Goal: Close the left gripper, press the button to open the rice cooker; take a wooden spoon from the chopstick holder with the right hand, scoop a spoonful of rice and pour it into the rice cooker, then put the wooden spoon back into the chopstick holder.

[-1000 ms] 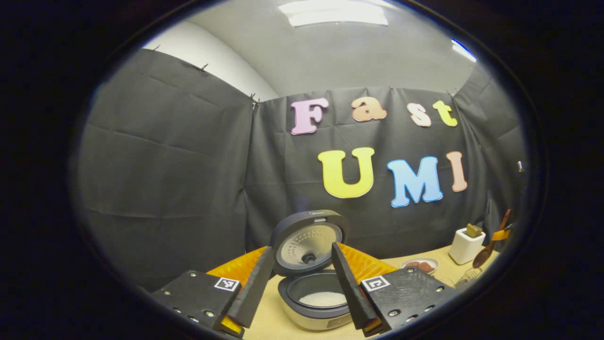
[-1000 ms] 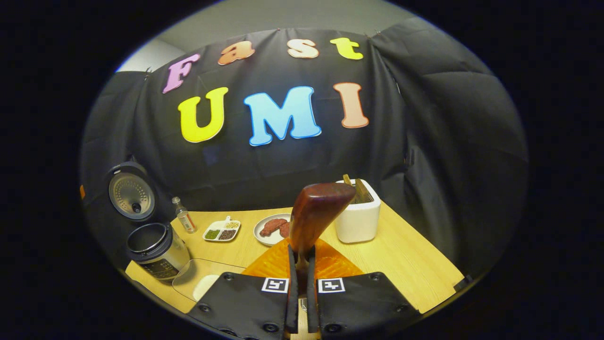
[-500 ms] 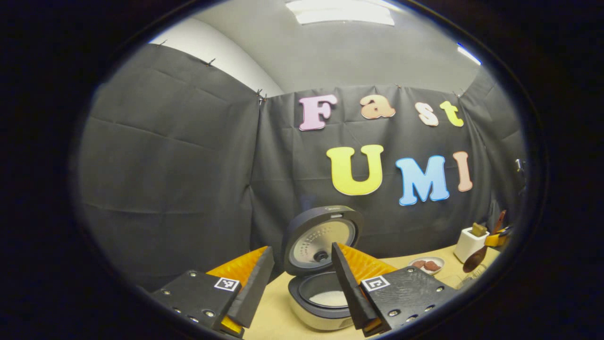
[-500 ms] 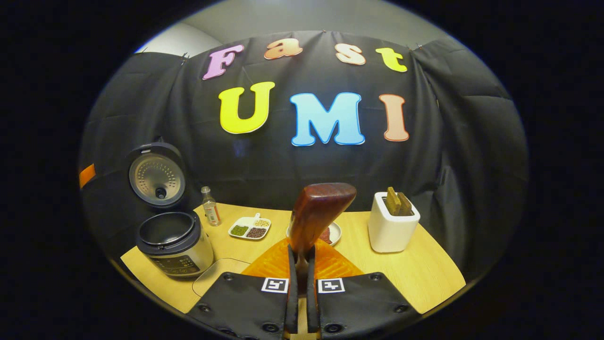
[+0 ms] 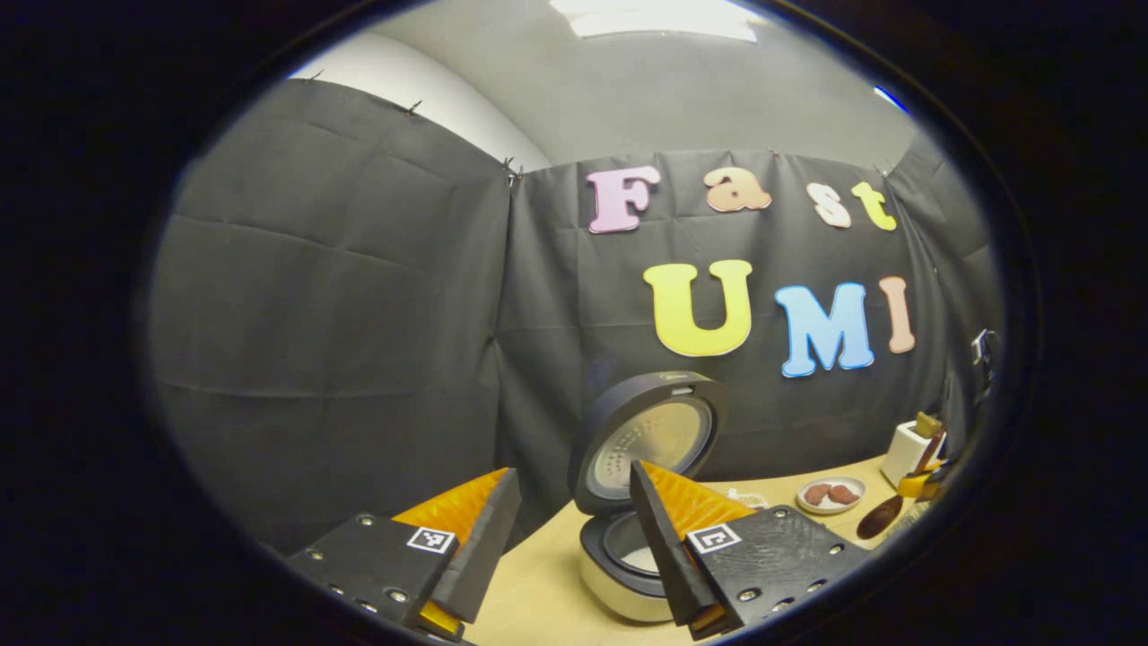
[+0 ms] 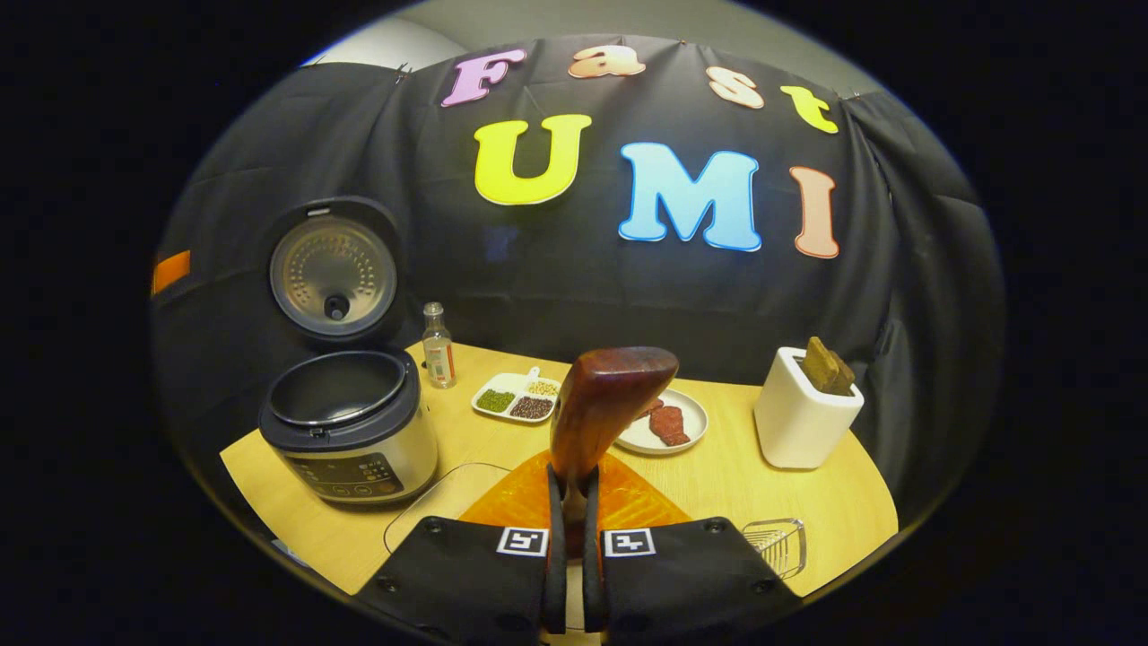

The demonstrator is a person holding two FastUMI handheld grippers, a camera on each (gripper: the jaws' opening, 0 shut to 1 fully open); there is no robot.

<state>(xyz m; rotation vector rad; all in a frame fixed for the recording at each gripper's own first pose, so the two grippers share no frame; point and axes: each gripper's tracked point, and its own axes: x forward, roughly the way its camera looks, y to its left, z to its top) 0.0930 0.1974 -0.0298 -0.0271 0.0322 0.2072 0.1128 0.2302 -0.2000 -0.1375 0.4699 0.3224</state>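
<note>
Right jaws point(image 6: 571, 529) clamped on the spoon point(image 6: 603, 404), both fingers pressed to its handle, bowl standing up and tilted right, over the counter point(image 6: 834, 511). Left jaws point(image 5: 574, 538) wide apart, nothing between them, hanging above the counter's near left part.

From the right gripper view, nearest: a clear lidded tray point(image 6: 430, 502) left of the jaws, partly hidden by them; a small clear basket point(image 6: 778, 544) at the right, near the counter's front edge. Farther left, the cooker point(image 6: 352, 429), lid point(image 6: 334, 274) thrown up and back, inner pot dark from this angle. Behind the spoon, a plate point(image 6: 668, 423) with red-brown pieces, part hidden by the spoon's bowl. Just left of the plate, a divided dish point(image 6: 518, 399) with green, pale and dark grains. Behind that, beside the cooker, a small bottle point(image 6: 437, 347), upright. At the right, the white holder point(image 6: 803, 413), well apart from the spoon, with wooden pieces sticking out of its top. Beyond all, black cloth.

From the left gripper view: cooker point(image 5: 628, 561) close behind the right-hand finger, partly covered by it, something white in the pot, lid point(image 5: 650, 440) up. Far right on the counter point(image 5: 538, 592), the plate point(image 5: 831, 494), then the holder point(image 5: 908, 450) near the edge, and the spoon point(image 5: 881, 515) there, held by yellow fingers.
</note>
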